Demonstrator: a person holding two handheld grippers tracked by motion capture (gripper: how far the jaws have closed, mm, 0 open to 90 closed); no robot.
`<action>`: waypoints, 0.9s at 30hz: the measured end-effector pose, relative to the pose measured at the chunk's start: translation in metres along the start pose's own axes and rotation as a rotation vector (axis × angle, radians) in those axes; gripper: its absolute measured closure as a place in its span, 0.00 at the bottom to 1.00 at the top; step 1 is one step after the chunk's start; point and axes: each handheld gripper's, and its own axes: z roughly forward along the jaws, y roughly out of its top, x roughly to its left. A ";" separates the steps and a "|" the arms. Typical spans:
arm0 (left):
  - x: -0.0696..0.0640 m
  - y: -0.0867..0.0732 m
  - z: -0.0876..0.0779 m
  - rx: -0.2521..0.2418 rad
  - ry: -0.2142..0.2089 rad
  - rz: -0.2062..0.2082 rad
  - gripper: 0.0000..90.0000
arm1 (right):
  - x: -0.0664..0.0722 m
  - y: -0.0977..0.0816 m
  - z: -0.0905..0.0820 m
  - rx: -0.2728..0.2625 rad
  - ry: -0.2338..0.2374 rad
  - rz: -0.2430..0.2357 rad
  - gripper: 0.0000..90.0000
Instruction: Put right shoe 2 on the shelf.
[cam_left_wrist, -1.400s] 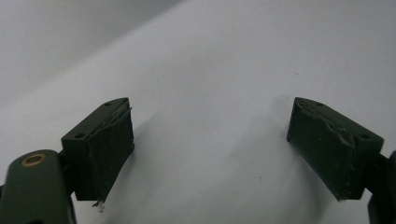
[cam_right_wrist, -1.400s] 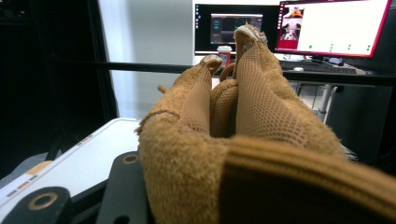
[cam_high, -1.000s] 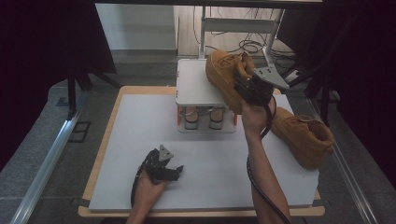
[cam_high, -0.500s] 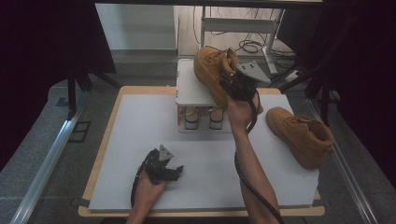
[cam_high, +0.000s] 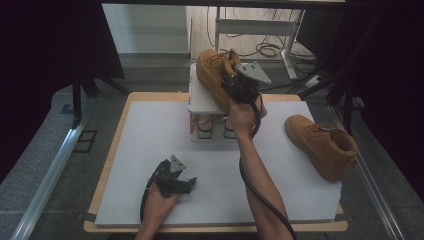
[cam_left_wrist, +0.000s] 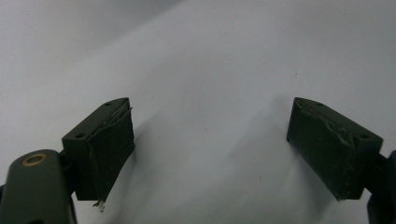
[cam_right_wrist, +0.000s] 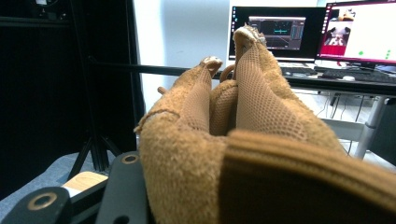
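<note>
Tan suede boot (cam_high: 214, 75) hangs clamped by its collar in the right tongs (cam_high: 235, 86), over the top of the small white two-tier rack (cam_high: 201, 101) at twelve o'clock on the white surface (cam_high: 150, 145). Pale shoes (cam_high: 205, 131) sit on the rack's lower tier, half hidden. A second tan boot (cam_high: 322, 145) lies at three o'clock. The left tongs (cam_left_wrist: 210, 140) rest at seven o'clock, jaws wide apart, holding nothing.

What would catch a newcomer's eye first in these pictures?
The tan suede ankle boot clamped in the right gripper stands out, held over the small white two-tier rack at the far edge of the white table mat. Its matching tan boot lies on the mat's right side, while the left gripper rests open near the front.
</note>
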 end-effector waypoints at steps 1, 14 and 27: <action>0.000 0.000 0.000 0.000 0.000 0.000 0.16 | 0.001 0.000 0.002 -0.001 0.002 0.001 0.59; 0.000 0.000 0.000 0.000 -0.001 -0.001 0.17 | 0.012 -0.008 0.026 0.012 0.027 0.024 0.58; 0.000 0.000 0.000 0.000 0.002 0.003 0.17 | 0.002 -0.015 0.032 0.062 0.096 0.067 0.26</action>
